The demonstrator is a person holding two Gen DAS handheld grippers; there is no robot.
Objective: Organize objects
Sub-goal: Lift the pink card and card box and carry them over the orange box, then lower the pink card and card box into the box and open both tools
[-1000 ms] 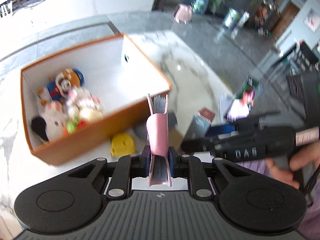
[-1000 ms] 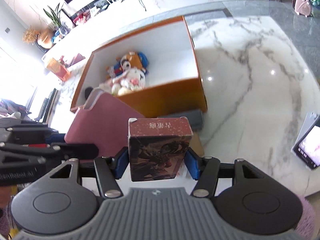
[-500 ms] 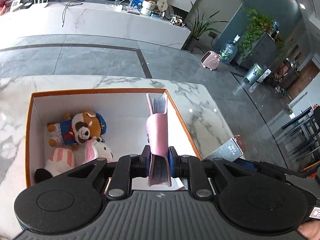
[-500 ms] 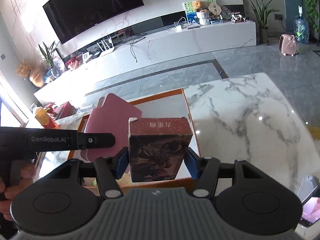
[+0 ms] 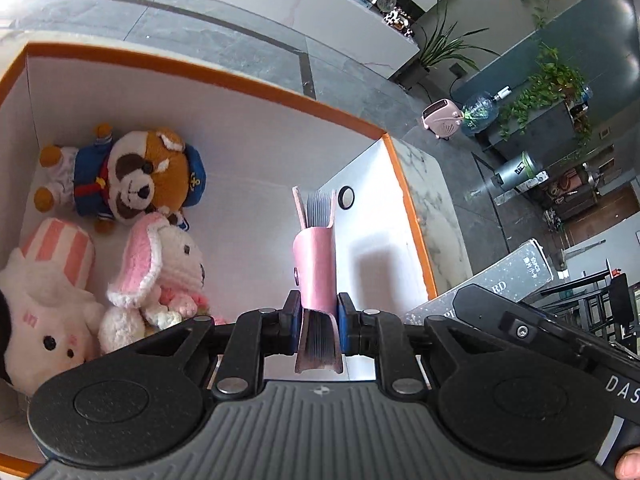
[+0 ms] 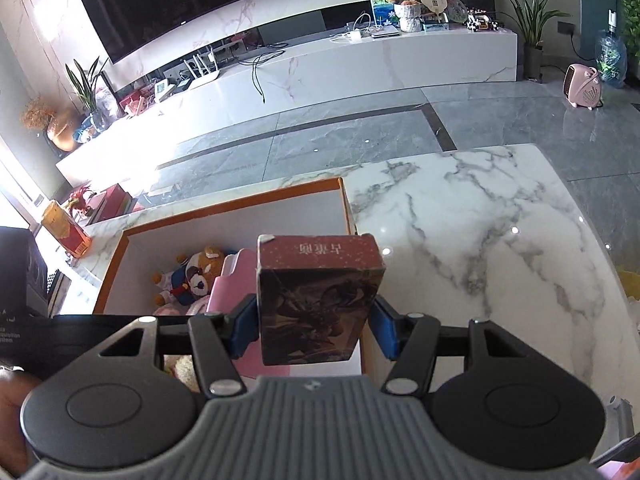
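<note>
Left tool (image 5: 319, 316) clenches a slim pink notebook (image 5: 316, 268), page edges showing; right tool (image 6: 311, 326) grips a dark red patterned box (image 6: 316, 300), orange storage box (image 6: 240, 204) at eleven o'clock.

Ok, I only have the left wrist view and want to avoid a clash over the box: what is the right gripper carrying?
Observer: The right gripper is shut on a dark red card box, held upright.
Operator: Where is it relative to the storage box?
Observer: In front of the right-hand wall of the orange box, with the pink notebook just left of it.
Operator: Any room beside that box?
Observer: Yes, a wide stretch of the marble table to its right shows nothing on it.
</note>
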